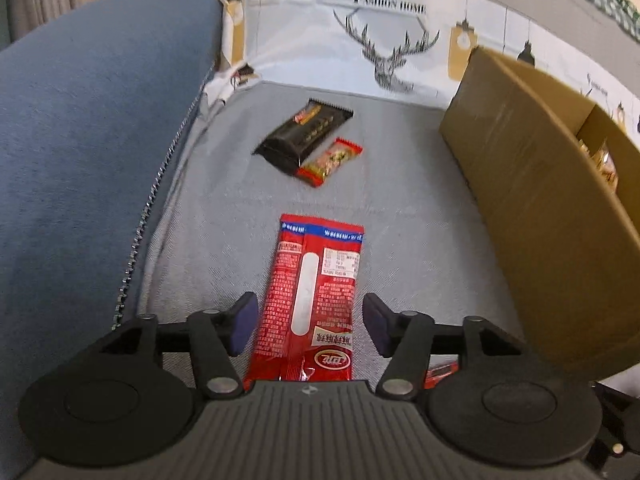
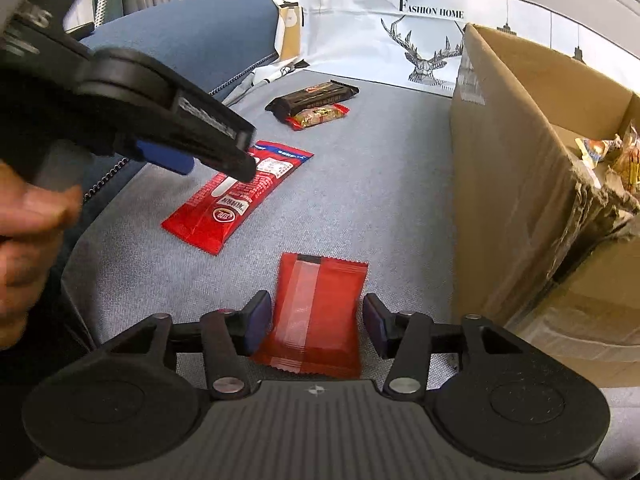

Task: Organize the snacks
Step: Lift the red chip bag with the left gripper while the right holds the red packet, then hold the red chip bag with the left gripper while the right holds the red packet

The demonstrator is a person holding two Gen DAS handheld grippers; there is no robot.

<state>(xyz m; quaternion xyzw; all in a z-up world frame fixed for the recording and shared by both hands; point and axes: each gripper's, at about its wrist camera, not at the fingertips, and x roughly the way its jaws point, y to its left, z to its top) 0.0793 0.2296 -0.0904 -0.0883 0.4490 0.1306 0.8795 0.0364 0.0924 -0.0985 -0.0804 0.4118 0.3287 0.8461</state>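
The left tongs (image 1: 310, 322) stand wide apart over a long red snack packet (image 1: 310, 300), which lies flat on the grey cushion (image 1: 420, 232) between the blue pads without either pad pressing on it; the right tongs (image 2: 316, 324) are likewise parted, astride a shorter red sachet (image 2: 316, 312) that rests on the same cushion, the left pad just beside its edge and the right pad clear of it. From the right wrist view the left tongs (image 2: 216, 160) hang above the upper end of the long red snack packet (image 2: 236, 196), with part of a hand (image 2: 28, 232) at the left edge. Going by size: a blue sofa arm (image 1: 92, 120) runs along the left, a white printed cloth (image 1: 360, 40) with a deer drawing and the words "Fashion Home" covers the back, and an open cardboard box (image 2: 520, 160) stands on the right of the cushion with several wrapped snacks (image 2: 616, 152) inside. Near the back of the cushion lies a black snack pack (image 1: 304, 136), and touching its near side a small red-and-gold bar (image 1: 330, 162). A further bit of red wrapper (image 1: 440, 374) peeps out behind the right finger of the left tongs
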